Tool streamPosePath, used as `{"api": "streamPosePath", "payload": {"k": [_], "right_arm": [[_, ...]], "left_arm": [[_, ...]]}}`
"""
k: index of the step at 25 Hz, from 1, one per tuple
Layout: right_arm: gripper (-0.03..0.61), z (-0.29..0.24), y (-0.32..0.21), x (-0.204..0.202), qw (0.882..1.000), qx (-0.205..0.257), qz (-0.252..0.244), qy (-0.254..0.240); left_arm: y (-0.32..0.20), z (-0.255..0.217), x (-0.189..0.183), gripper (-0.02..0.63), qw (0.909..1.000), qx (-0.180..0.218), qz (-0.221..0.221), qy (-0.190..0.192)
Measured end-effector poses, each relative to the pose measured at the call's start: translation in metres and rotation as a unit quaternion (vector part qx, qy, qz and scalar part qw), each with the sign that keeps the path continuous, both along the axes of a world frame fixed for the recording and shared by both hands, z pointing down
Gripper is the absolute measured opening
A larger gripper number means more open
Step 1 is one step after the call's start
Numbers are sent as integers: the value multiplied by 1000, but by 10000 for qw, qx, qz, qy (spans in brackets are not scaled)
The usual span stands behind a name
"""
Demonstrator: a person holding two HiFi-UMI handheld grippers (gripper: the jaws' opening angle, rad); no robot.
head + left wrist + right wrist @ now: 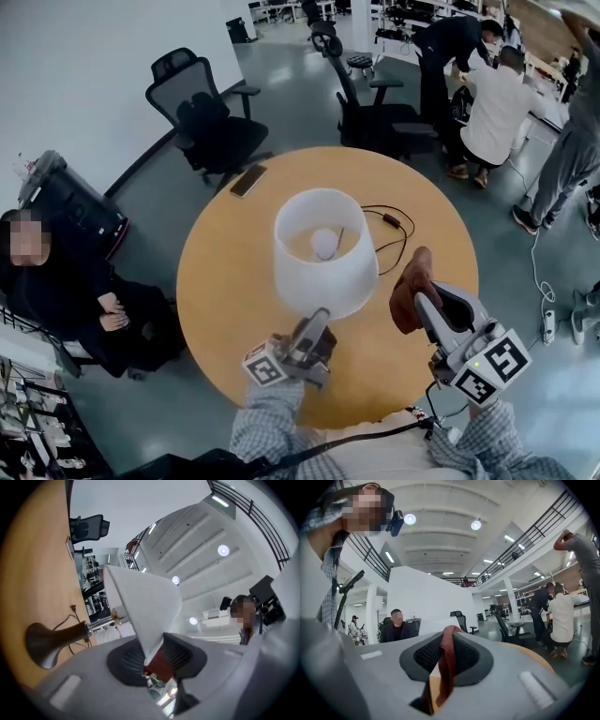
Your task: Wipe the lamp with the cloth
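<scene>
head view: a round wooden table (225, 281) carries a lamp (323, 246) at its middle, with a white shade (328, 277) and the bulb visible down inside it. the left gripper (317, 323) reaches up from the table's near edge to the shade's lower rim. the right gripper (424, 298) stands at the near right edge with a reddish-brown cloth (411, 289) bunched at its tips, just beside the shade's right side and apart from it. each gripper bears a cube with black-and-white square markers, the only print that can be made out. a black cable (389, 223) loops toward the table's right edge and a dark phone (248, 180) lies at the far left edge. 2 office chairs (211, 122) stand beyond the table, and a seated person (66, 291) is at the left. left gripper view: the left gripper (152, 657) is clenched on the shade (145, 604), its rim wedged between the ribbed pads (129, 658); the dark brown lamp base (44, 641) rests on the table (33, 564). right gripper view: the right gripper (445, 660) is clamped on the cloth (449, 641), which folds over the pad tops and hangs down between them; the shade's top (436, 624) shows just behind, and the table's edge (539, 657) curves at the right.
</scene>
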State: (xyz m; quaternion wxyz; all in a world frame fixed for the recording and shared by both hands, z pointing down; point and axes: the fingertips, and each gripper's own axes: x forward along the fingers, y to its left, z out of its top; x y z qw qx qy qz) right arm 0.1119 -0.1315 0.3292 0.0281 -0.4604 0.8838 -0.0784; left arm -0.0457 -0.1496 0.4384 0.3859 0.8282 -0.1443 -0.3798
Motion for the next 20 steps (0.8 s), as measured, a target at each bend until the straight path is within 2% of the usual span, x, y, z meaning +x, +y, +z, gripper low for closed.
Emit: {"api": "streamPosePath", "payload": {"k": [5, 8, 10, 12, 16, 20], "right_arm": [[55, 88, -9, 15, 9952, -909, 92, -356], [55, 131, -26, -2, 9866, -1387, -182, -844], [55, 153, -40, -21, 9808, -1627, -423, -993], [55, 175, -55, -42, 9723, -1932, -655, -1136], [55, 210, -78, -77, 9484, -2566, -940, -1607], [55, 211, -105, -105, 9341, -2654, -1062, -2136]], "left_arm": [[-5, -5, 1, 98, 10000, -6, -46, 77], [-9, -8, 0, 95, 10000, -30, -91, 30], [-12, -10, 0, 94, 9999, -63, -127, 10], [-15, -13, 0, 91, 9999, -59, -138, 48], [-17, -15, -2, 86, 9997, -101, -177, 121], [-19, -20, 1, 83, 9998, -88, -135, 124]]}}
